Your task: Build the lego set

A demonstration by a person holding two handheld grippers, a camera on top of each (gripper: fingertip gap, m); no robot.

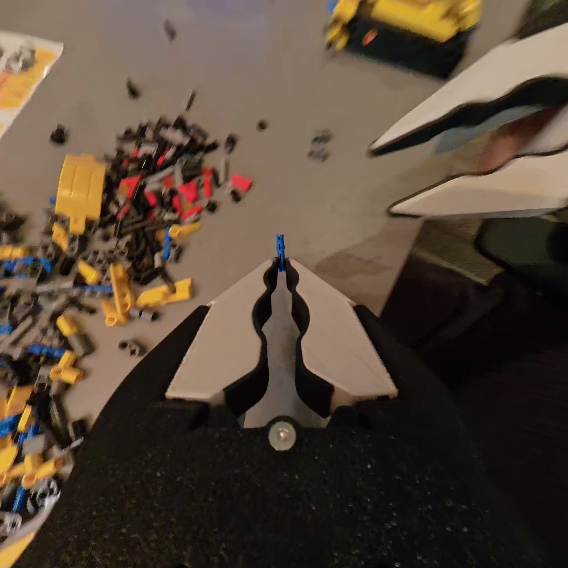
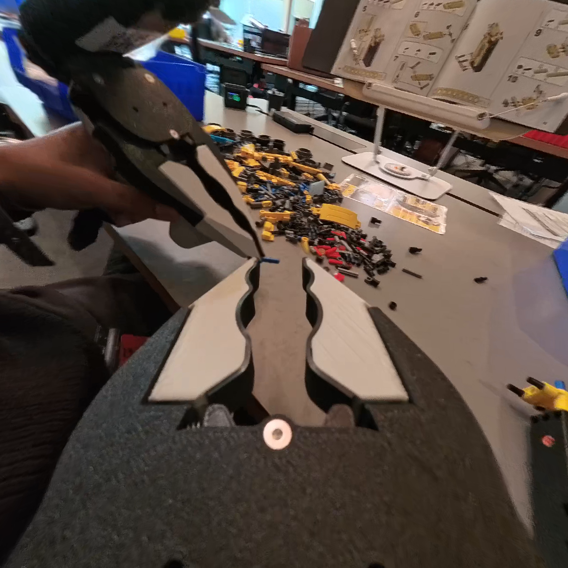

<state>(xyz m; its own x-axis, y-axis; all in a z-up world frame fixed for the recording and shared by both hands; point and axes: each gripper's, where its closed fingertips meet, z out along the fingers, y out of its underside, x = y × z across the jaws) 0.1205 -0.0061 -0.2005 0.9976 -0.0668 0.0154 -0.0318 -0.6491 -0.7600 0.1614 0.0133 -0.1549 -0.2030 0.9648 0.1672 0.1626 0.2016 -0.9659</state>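
My left gripper is shut on a small blue pin, which sticks out forward past its tips above the grey table. In the right wrist view the left gripper comes in from the upper left with the blue pin jutting from its tips, right at my right gripper's left fingertip. My right gripper is open with nothing between its fingers. In the left wrist view it shows at the right edge, open.
A pile of loose black, red, yellow and blue building parts lies on the table. An open instruction booklet on a white stand, a flat leaflet, a partly built yellow and black model, and a hand. The tips of one gripper are about 7 cm away from the tips of the other.
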